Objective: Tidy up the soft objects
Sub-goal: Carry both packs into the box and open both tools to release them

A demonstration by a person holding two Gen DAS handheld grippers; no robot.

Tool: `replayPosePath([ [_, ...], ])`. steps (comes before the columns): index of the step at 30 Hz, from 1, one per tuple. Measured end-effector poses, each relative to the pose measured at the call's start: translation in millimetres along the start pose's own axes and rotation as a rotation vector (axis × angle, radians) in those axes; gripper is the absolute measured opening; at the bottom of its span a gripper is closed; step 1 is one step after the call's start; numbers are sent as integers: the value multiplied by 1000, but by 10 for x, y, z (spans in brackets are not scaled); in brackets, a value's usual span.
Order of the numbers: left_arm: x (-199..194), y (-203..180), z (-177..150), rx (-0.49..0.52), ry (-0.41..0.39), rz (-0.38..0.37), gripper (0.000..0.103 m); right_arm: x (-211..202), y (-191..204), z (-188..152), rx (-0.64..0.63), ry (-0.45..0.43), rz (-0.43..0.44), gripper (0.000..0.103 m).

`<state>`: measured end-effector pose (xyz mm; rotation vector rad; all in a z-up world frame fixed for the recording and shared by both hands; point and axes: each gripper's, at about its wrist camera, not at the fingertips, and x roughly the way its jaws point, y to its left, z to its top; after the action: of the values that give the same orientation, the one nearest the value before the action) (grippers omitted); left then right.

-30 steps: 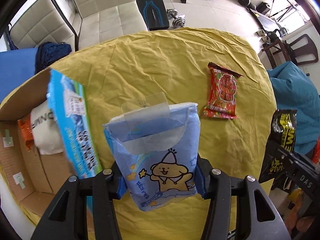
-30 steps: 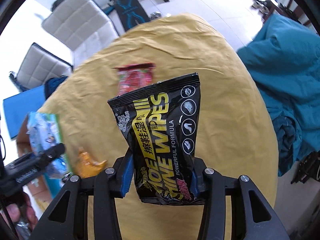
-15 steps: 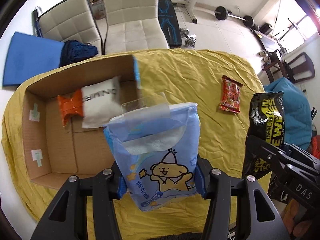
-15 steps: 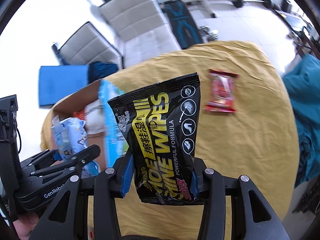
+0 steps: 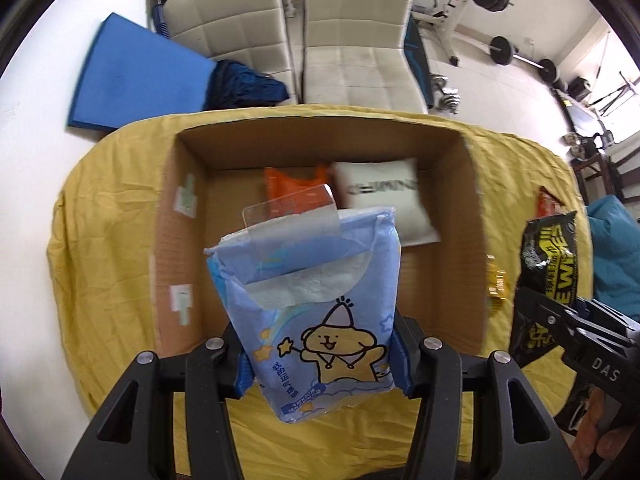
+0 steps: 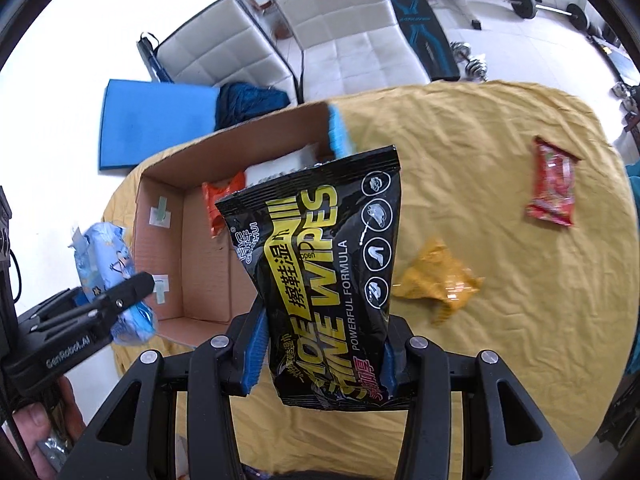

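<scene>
Both arms have swung over from the open yellow cloth toward the cardboard box (image 5: 474,216), which a second ago sat off at the left edge of the left view and now lies square ahead of it. The left gripper (image 5: 320,364) has its jaws pinching the blue tissue pack (image 5: 316,308), held upright in the air over the near end of the box. The right gripper (image 6: 320,356) has its jaws pinching the black wipes pouch (image 6: 320,264), also aloft, just beside the box's right wall and over the worktop (image 6: 500,128) rather than the box.

Inside the box already lie an orange packet (image 5: 296,192) and a white pack (image 5: 384,200) against the far wall. To my eye the tissue pack is lined up for dropping in, with bare cardboard below it. The wipes look next in line. A red snack packet (image 6: 552,188) and a crumpled yellow wrapper (image 6: 440,280) are out on the cloth, not yet collected.
</scene>
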<state>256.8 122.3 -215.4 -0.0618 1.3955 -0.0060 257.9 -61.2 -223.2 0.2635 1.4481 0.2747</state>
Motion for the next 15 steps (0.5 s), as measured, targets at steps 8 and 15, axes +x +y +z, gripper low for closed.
replayPosePath([
  [8,478,701,265,-30,68,85,50,773,402,102,-10,88,-47,48],
  [15,1084,1026,547,-46,163,95,50,1392,540,122,-20,164,-99,48],
])
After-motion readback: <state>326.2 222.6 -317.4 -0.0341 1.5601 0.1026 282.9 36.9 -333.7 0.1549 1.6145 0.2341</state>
